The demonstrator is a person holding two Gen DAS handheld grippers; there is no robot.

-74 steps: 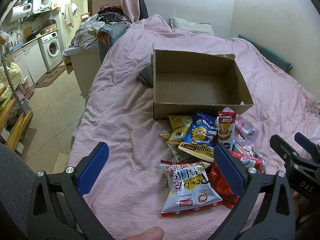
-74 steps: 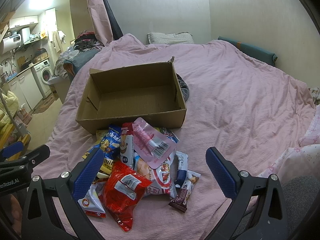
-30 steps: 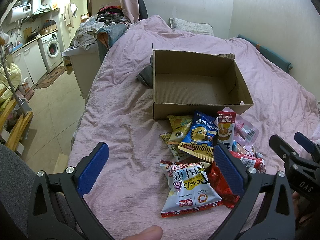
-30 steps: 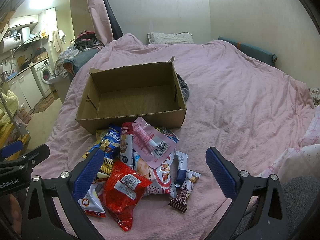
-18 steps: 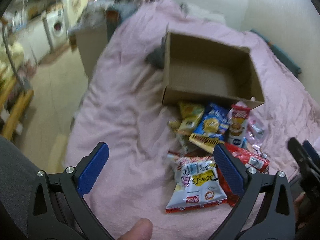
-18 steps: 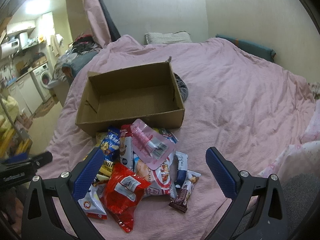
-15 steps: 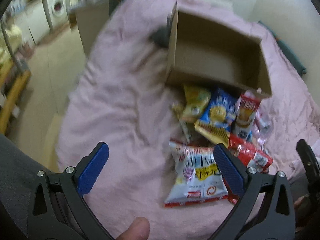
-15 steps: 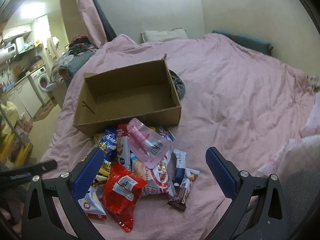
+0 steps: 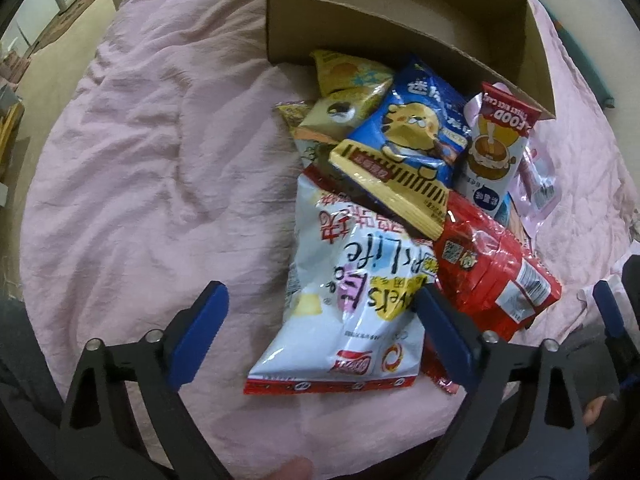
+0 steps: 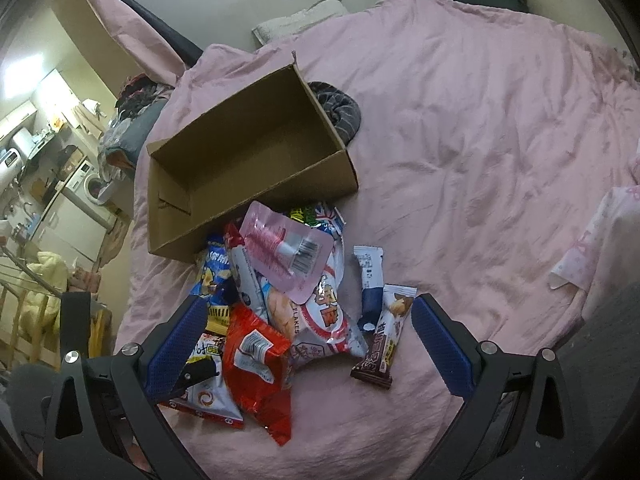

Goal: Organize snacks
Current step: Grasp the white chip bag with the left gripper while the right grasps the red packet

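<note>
Half-closing on the white crisp bag [image 9: 360, 264] at the near edge of the snack pile.

Hanging the left gripper [image 9: 318, 292] steeply over that bag, jaws released though just now narrowing, straddling its lower half without yet pressing on it. Holding the right gripper [image 10: 310, 304] spread wide and empty above the red packet [image 10: 256, 356]. Finding the white bag flat on the pink bedspread [image 9: 160, 160], top end tucked under a yellow packet [image 9: 392, 184], one side touching the red packet, well short of the empty cardboard box [image 9: 360, 44] behind the heap. Judging it light, air-puffed, slick-skinned and easily crushed. Favouring a gentle pinch across the crimped bottom seam or a flat corner, not the swollen belly. Expecting some slipping and sagging during the lift, plus a tug from the overlapping yellow packet.
</note>
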